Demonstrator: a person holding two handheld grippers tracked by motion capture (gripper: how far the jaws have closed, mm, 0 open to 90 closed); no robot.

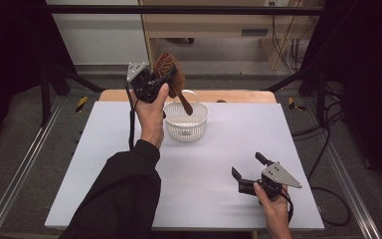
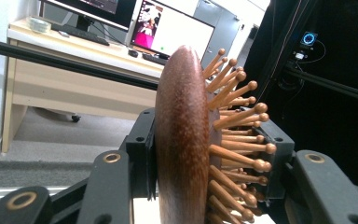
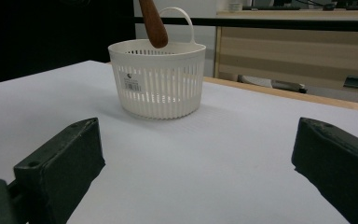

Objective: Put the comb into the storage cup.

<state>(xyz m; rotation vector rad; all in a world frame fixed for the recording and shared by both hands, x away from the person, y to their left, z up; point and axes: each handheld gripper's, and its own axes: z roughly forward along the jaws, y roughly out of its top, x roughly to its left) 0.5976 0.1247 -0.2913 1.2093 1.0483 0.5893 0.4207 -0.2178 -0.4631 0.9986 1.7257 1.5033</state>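
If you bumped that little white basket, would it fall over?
Probably it would slide, not tip: the white basket looks squat with a wide flat bottom. Its thin slotted plastic suggests it's light, so the wooden hairbrush dropping in might shove it.

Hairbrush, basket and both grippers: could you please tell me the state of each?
Hairbrush: held above the basket, handle pointing down.
Basket: upright on the table, handle up.
Left gripper: shut on the hairbrush head.
Right gripper: open, low over the table.
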